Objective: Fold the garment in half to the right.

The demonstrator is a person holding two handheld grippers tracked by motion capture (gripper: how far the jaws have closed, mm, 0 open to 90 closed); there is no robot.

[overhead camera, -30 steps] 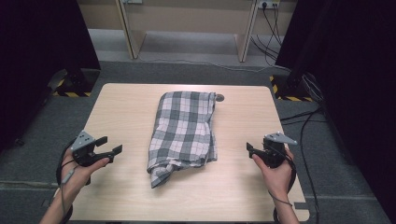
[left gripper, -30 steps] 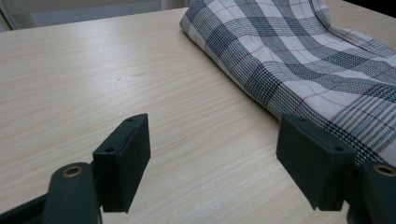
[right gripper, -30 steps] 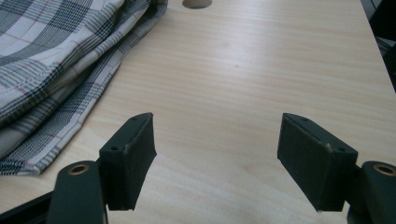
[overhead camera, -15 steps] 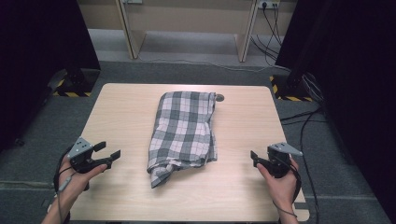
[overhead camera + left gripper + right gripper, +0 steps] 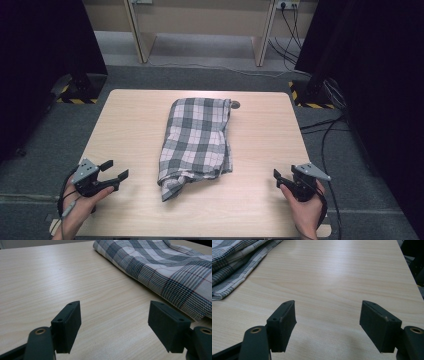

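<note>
Folded grey-and-white checked cloth (image 5: 197, 140) lies lengthwise at centre frame of the high view on the pale wood-grain rectangular table (image 5: 130, 125), its nearer end rumpled and curling under toward lower centre; it lies loosely folded and free of both tools, so judged to be the work piece waiting for handling. A small dark round fitting (image 5: 235, 104) in the tabletop sits just beside the cloth's far right corner. Left gripper (image 5: 114, 169), black two-jaw tool with grey plate on top, sits at lower left of the high view, held in the person's left hand (image 5: 82, 200); jaws stand wide with nothing between them, and in the left gripper view the cloth (image 5: 162, 267) fills the upper right, ahead and apart from the pads. Right gripper (image 5: 276, 175) at lower right, in the right hand (image 5: 305, 207), jaws likewise wide and empty; in the right gripper view the cloth edge (image 5: 234, 267) shows at upper left. Both tools are held low over the near table corners, jaws pointing inward toward the cloth, one flanking each side. Judgement: this symmetric pose suits a two-handed approach to the cloth's near edges; no contact yet.
</note>
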